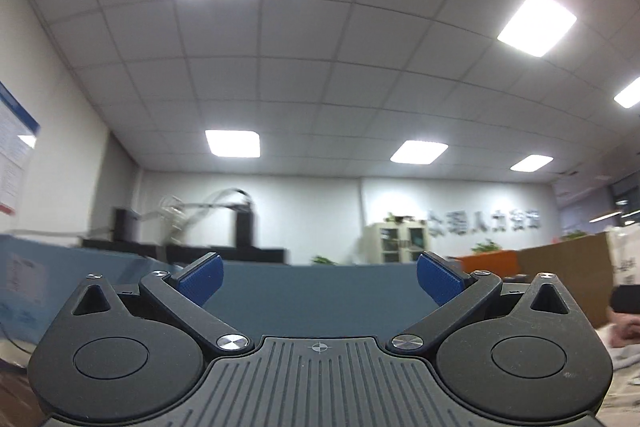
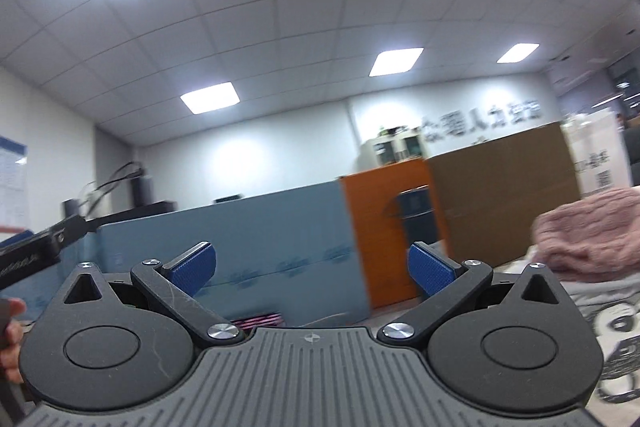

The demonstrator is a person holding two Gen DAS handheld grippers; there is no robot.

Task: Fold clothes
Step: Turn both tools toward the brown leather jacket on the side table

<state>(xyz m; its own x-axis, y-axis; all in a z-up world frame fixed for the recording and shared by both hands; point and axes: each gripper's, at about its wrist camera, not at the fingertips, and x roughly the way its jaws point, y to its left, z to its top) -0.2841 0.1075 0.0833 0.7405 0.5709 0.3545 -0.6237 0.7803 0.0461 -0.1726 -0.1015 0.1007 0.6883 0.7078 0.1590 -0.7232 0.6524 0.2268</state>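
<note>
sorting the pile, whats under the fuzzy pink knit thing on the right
The fuzzy pink knit garment lies on a white cloth with a black cartoon print, seen in the right wrist view. How far that cloth runs beneath is covered by the knit, and the surface below is hidden.

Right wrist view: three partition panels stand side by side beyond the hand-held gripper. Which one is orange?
The middle panel is orange. The long panel to its left is pale blue, and the panel to its right is brown.
</note>
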